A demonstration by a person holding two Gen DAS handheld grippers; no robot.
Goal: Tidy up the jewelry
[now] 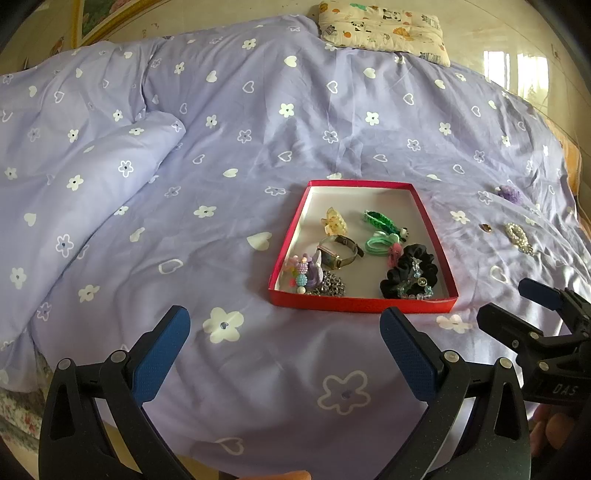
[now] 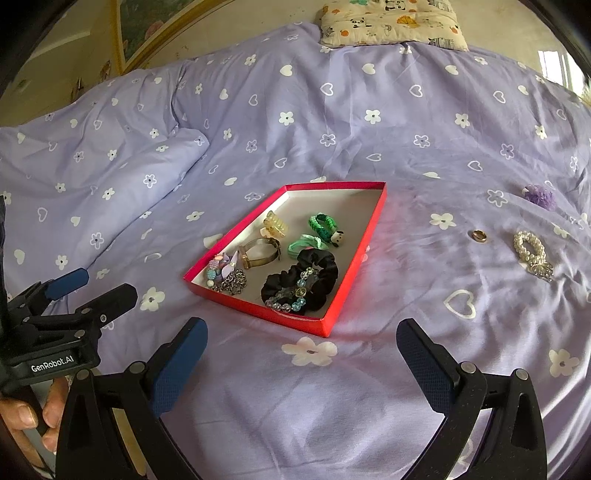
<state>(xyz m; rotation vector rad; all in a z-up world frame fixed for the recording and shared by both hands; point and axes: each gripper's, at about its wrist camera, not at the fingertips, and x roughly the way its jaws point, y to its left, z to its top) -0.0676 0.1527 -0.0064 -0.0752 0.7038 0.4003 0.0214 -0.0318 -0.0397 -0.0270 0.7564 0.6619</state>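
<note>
A red tray (image 1: 364,305) (image 2: 258,314) lies on the purple bedspread. It holds a black scrunchie (image 1: 410,269) (image 2: 317,273), a watch (image 1: 338,251) (image 2: 258,251), green hair ties (image 1: 380,221) (image 2: 321,225), a yellow claw clip (image 1: 334,221) (image 2: 275,223) and bead and chain pieces. Outside the tray to the right lie a gold ring (image 1: 485,228) (image 2: 479,235), a pearl bracelet (image 1: 519,236) (image 2: 530,249) and a purple hair piece (image 1: 509,192) (image 2: 540,195). My left gripper (image 1: 284,354) and right gripper (image 2: 301,365) are open and empty, in front of the tray.
A folded part of the duvet (image 1: 92,177) (image 2: 92,162) bulges at the left. A patterned pillow (image 1: 380,29) (image 2: 391,22) lies at the far end. The right gripper shows in the left wrist view (image 1: 513,306), the left one in the right wrist view (image 2: 99,288).
</note>
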